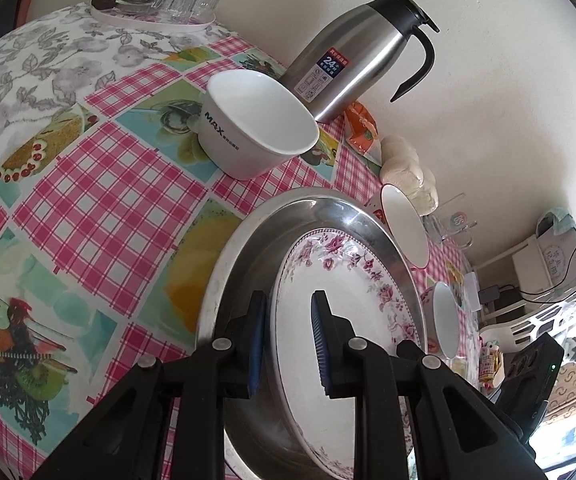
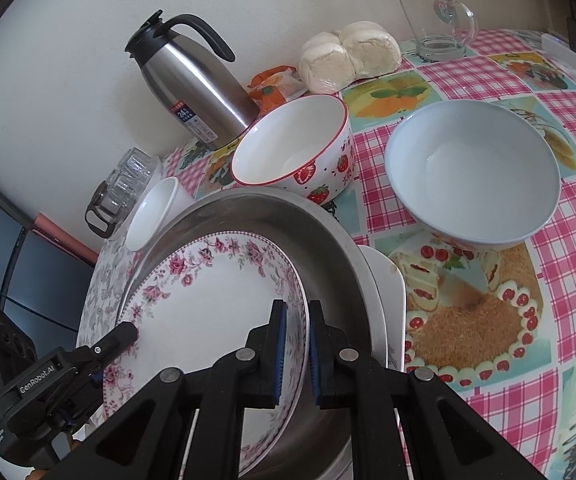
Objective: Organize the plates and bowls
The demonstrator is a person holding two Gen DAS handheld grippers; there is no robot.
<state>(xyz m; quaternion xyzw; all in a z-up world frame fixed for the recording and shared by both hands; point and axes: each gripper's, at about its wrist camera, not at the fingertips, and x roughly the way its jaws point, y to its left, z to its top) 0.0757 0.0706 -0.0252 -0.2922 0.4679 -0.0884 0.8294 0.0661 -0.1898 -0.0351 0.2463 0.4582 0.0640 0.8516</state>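
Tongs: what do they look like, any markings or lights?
Both tongs, left and right, are matte black plastic with ribbed blue pads and silver pivot pins. In the right wrist view, the left unit's body reads "GenRobot.AI" in white. No hands or sleeves visible.

left wrist: close, angled down | right wrist: same | shared: floral plate [image 1: 352, 280], steel pan [image 2: 328, 248]
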